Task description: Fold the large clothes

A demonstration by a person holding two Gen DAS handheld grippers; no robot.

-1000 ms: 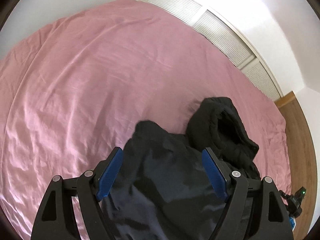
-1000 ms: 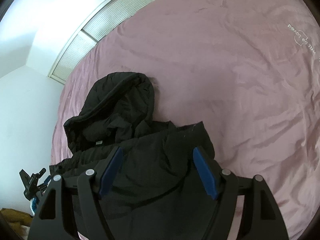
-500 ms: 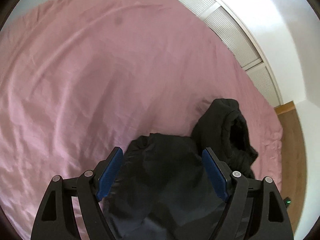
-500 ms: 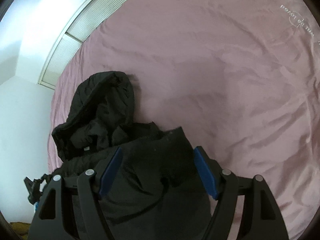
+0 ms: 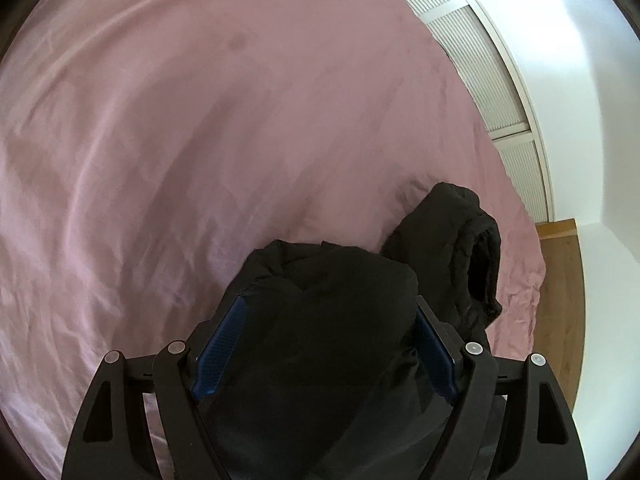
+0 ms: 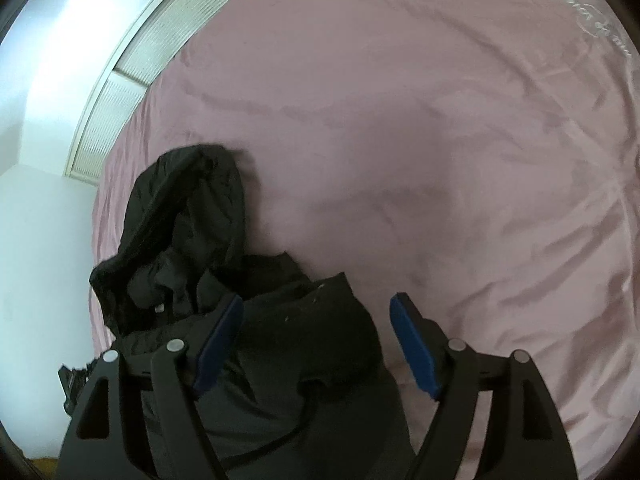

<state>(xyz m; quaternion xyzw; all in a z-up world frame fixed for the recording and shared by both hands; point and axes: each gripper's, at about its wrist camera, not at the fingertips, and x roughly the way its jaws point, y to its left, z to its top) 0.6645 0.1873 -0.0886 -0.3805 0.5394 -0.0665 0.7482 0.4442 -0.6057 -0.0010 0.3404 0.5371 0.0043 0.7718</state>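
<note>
Your left tool (image 5: 326, 344) stands wide, its blue pads (image 5: 219, 347) on either side of a bulging fold of the black jacket (image 5: 332, 320). The fabric fills the whole gap between them, but you cannot tell from this view whether the pads press on it or only flank it. Your right tool (image 6: 316, 344) is opening as you look: its left pad (image 6: 218, 346) lies against the jacket (image 6: 288, 344), while the right pad (image 6: 414, 350) stands clear of the cloth with pink sheet showing in the gap, so nothing is gripped there.

The jacket lies bunched on the bed (image 5: 200, 140), close under both tools. In the left wrist view its folded edge curves just ahead of the pads, and the hood (image 5: 452, 240) rises to the right of that fold, touching it. In the right wrist view the hood (image 6: 188, 216) sits to the upper left, its opening turned toward you, and the jacket's rounded edge ends between the two pads.

Beyond the jacket you have a broad stretch of wrinkled pink sheet ahead and to the left in the left wrist view, and ahead and to the right in the right wrist view. The far edge of the bed runs along a white slatted panel (image 5: 480, 60) on the wall. The hood lies near the side edge of the bed, where a wooden floor (image 5: 560, 280) shows beside it.
</note>
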